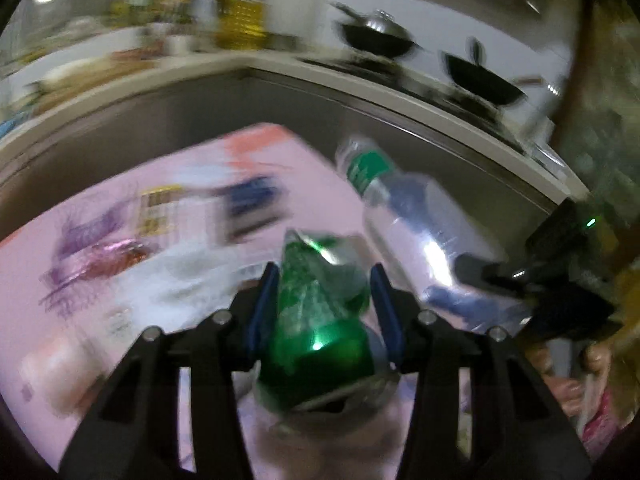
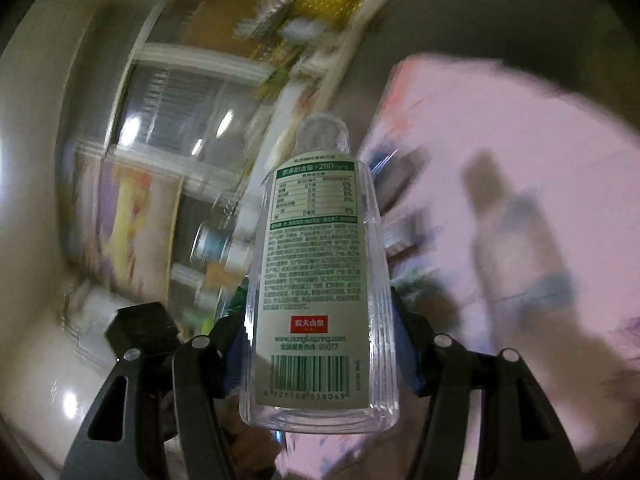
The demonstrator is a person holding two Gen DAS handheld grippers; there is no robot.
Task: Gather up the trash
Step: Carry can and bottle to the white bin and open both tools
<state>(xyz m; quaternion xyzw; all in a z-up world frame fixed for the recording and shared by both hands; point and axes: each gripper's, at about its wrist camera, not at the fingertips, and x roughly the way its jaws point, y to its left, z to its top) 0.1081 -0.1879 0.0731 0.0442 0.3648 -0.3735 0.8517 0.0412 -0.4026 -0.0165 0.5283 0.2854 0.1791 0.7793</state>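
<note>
My left gripper (image 1: 324, 280) is shut on a crushed green plastic bottle (image 1: 316, 320), held above a pink table (image 1: 48, 280). My right gripper (image 2: 320, 312) is shut on a clear plastic bottle with a green and white label (image 2: 316, 264). That clear bottle also shows in the left wrist view (image 1: 408, 216), to the right of the green one, with the right gripper's body (image 1: 560, 280) behind it. Both views are blurred by motion.
On the pink table lie a purple-red wrapper (image 1: 100, 256), a white crumpled bag (image 1: 188, 280) and dark blue packaging (image 1: 252, 200). Behind runs a kitchen counter (image 1: 280, 68) with two black woks (image 1: 480, 80). The pink table (image 2: 520, 160) fills the right of the right wrist view.
</note>
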